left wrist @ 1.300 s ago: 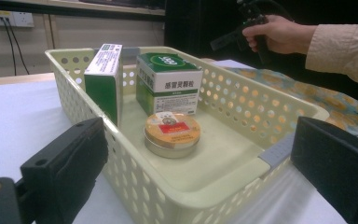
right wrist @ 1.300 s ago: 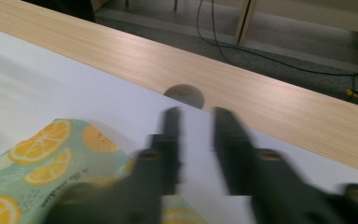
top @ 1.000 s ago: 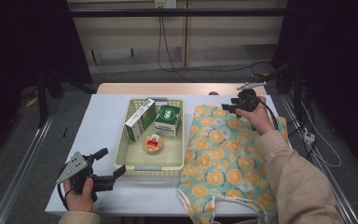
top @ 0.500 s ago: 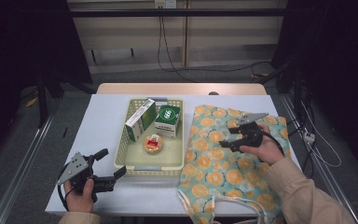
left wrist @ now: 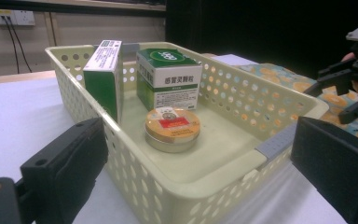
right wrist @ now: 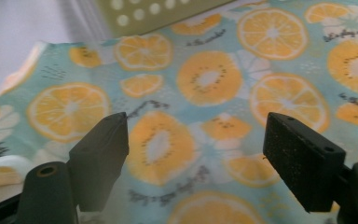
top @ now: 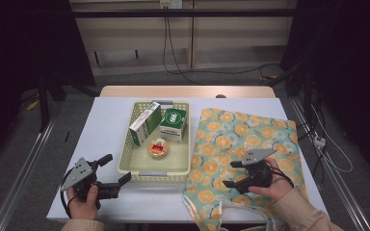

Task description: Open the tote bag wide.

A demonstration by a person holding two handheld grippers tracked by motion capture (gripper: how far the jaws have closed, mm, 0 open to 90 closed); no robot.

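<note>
1. Dark curtains and a pale panelled wall stand behind the white table; you work from its near edge.
2. Your right gripper hovers low over the soft cloth tote bag printed with orange slices on turquoise; its jaws have just been opening and stand apart with nothing between them, only the print showing below them in the right gripper view.
3. That bag lies flat on the right half of the table, just beside the pale yellow perforated plastic basket; its near end with the cream handles hangs at the table's front edge.
4. Expect the bag to be light and limp; it will fold, drag and slide on the smooth top rather than lift as one piece; a pinch on the flat middle would likely gather both layers.
5. Take hold at the near hem or a handle, where the fabric is doubled and gives the pads something to bite.
6. Your left gripper rests open near the basket's front left corner, gripping nothing.
7. Inside the basket sit a tall green-and-white box, a squat green-topped box and a round orange tin; all stiff, light and easy to clamp across their sides.
</note>
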